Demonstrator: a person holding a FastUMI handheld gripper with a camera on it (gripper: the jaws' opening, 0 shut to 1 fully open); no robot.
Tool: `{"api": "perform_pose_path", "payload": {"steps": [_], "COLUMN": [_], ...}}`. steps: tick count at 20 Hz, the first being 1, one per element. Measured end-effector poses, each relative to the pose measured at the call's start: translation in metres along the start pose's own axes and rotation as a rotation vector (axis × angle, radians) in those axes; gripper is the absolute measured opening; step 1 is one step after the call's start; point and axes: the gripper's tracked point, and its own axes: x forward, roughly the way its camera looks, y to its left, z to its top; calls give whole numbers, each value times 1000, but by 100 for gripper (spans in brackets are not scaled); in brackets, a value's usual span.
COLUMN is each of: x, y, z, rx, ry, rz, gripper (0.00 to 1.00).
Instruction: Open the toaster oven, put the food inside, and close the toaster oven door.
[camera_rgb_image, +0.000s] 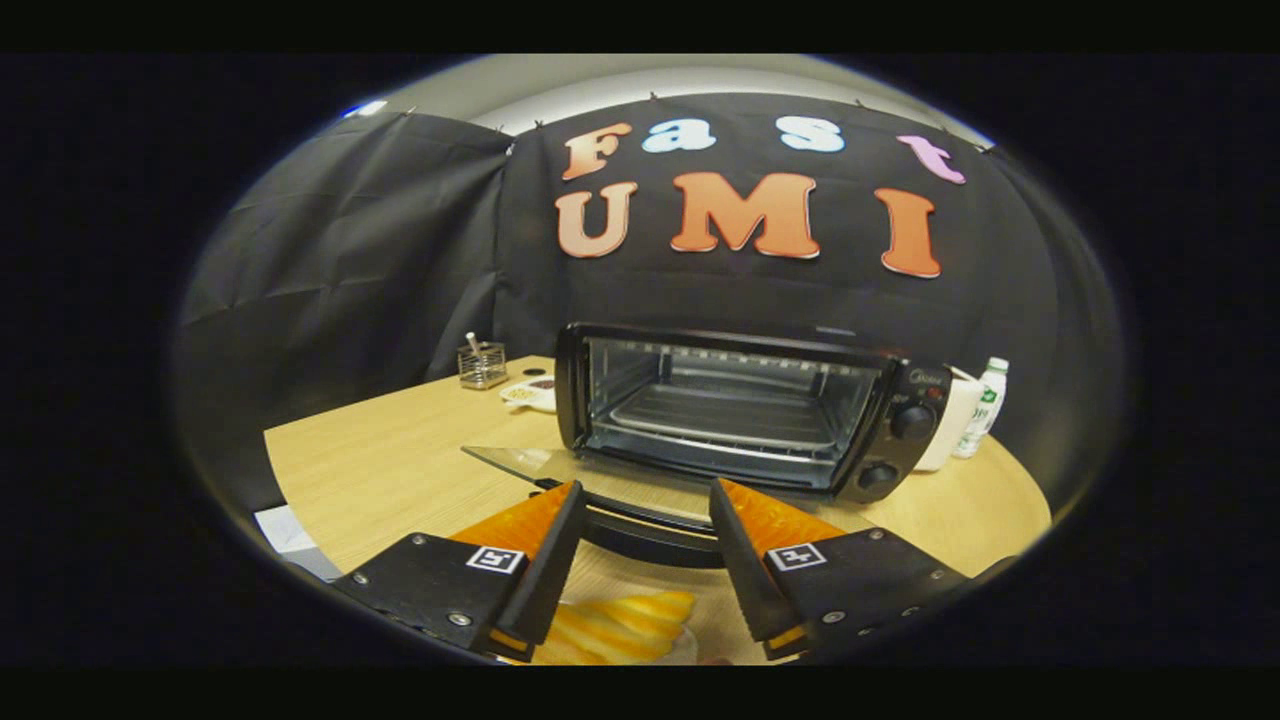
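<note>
Gaping beyond the spread fingers (645, 500), the toaster oven (750, 410) holds a bare rack (725, 410); food (620, 625) lies between them.

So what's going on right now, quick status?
Gripper open, holding nothing. Oven door down, rack bare. Food on the table between the fingers, not yet picked up. Nothing blocking the oven mouth.

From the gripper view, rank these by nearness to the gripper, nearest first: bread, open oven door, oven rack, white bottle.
The gripper is open.
1. Bread: low between the fingers.
2. Open oven door: folded flat, just ahead of the fingertips.
3. Oven rack: inside the cavity.
4. White bottle: beyond the oven's knob side.
</note>
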Motion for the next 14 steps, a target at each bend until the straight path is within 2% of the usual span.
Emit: {"api": "perform_pose_path", "payload": {"steps": [3, 6, 12, 14], "x": [-8, -8, -7, -7], "y": [5, 4, 1, 2], "z": [-30, -30, -46, -43], "rx": [1, -33, 12, 2], "ry": [75, 60, 131, 111], "rz": [16, 4, 8, -1], "gripper": [74, 74, 74, 74]}}
